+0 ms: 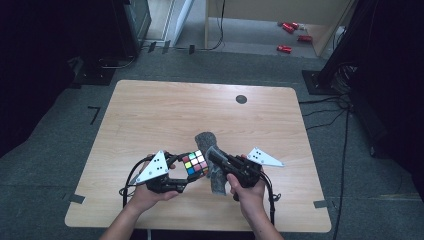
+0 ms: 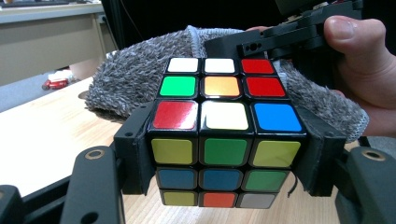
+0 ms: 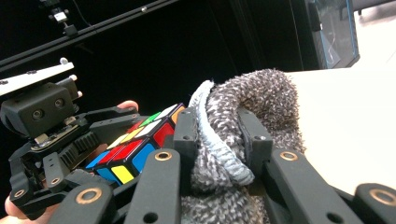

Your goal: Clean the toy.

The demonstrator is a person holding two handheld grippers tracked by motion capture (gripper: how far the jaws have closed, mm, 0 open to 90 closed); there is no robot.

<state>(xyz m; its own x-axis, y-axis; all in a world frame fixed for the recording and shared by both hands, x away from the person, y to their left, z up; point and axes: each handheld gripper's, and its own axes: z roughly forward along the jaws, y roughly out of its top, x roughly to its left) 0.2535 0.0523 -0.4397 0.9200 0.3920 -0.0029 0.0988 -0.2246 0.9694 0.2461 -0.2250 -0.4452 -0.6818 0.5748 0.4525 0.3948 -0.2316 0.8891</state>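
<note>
Left tongs [image 2: 224,158] clamped on a Rubik's cube [image 2: 223,135] from both sides, cube held level just above the table [image 1: 150,115], white-centred face up in the left gripper view. Right tongs [image 3: 217,140] clamped on a grey knitted cloth [image 3: 252,102], bunched and pressed against the cube's far side. Cloth's long axis runs away from the person, its far end on the table. Both near the table's front edge, mid-width.

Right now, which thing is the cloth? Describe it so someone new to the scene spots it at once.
Start at the wooden table and go to its near edge, where two hands meet. The right gripper is shut on the grey cloth, a fuzzy folded rag with a pale hem. It sits right beside the puzzle cube in the left gripper; the cube is hard and multicoloured, the cloth soft and plain grey.
</note>
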